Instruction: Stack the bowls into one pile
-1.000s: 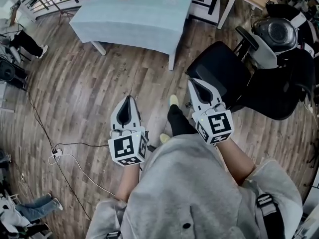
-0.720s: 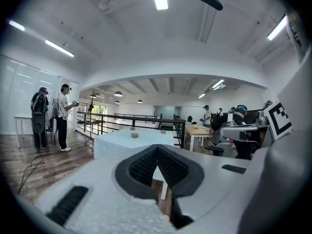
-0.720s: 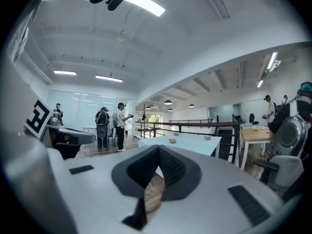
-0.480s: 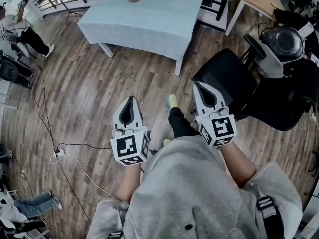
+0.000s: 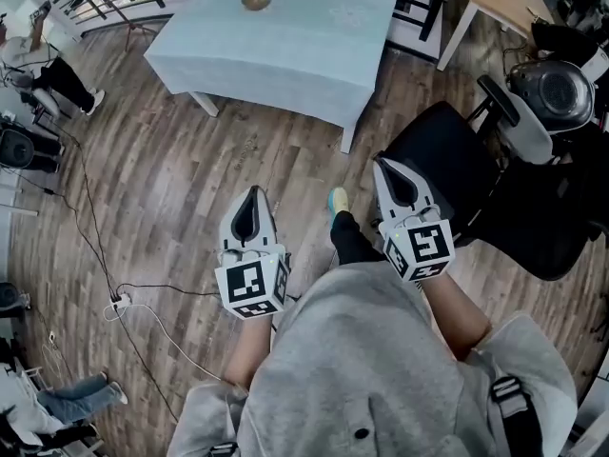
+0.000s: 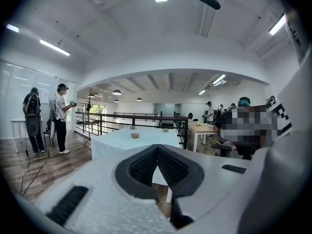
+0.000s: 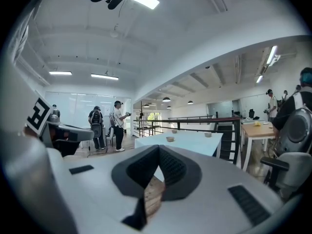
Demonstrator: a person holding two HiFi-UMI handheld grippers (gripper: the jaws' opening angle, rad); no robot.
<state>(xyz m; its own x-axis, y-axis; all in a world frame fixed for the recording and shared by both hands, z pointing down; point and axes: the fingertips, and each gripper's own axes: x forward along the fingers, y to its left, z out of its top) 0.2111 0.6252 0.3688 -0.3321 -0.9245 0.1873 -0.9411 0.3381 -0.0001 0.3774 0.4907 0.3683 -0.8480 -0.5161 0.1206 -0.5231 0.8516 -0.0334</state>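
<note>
Light blue table point(image 5: 295, 55), small bowls point(image 7: 170, 139) spaced apart on its top.

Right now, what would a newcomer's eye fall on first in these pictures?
Two white tools, the left tool and the right tool, both shut and empty, held out over the wooden floor. Ahead stands a table with a pale blue cloth and a small bowl on it.

The table point(image 5: 285, 36) is cut off at the head view's top edge.

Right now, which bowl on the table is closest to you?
The brown bowl standing alone nearer the table's front edge; the other bowls sit farther back.
</note>
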